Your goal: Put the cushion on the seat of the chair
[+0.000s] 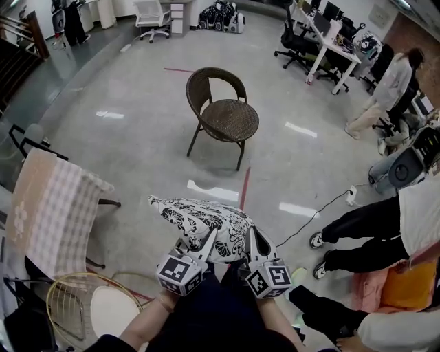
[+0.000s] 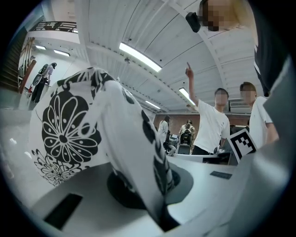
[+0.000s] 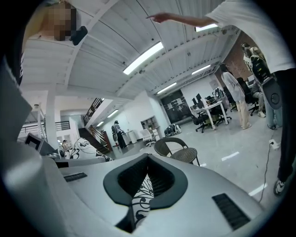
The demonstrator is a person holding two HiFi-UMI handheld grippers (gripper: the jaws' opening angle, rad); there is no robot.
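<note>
The left gripper (image 1: 205, 242) and right gripper (image 1: 251, 240) each pinch the near edge of the black-and-white floral fabric cushion (image 1: 199, 216), which is likely soft, light and floppy.

A checked cloth (image 1: 51, 206) drapes a dark frame (image 1: 27, 143); a white office chair (image 1: 152, 17) stands beyond.
</note>
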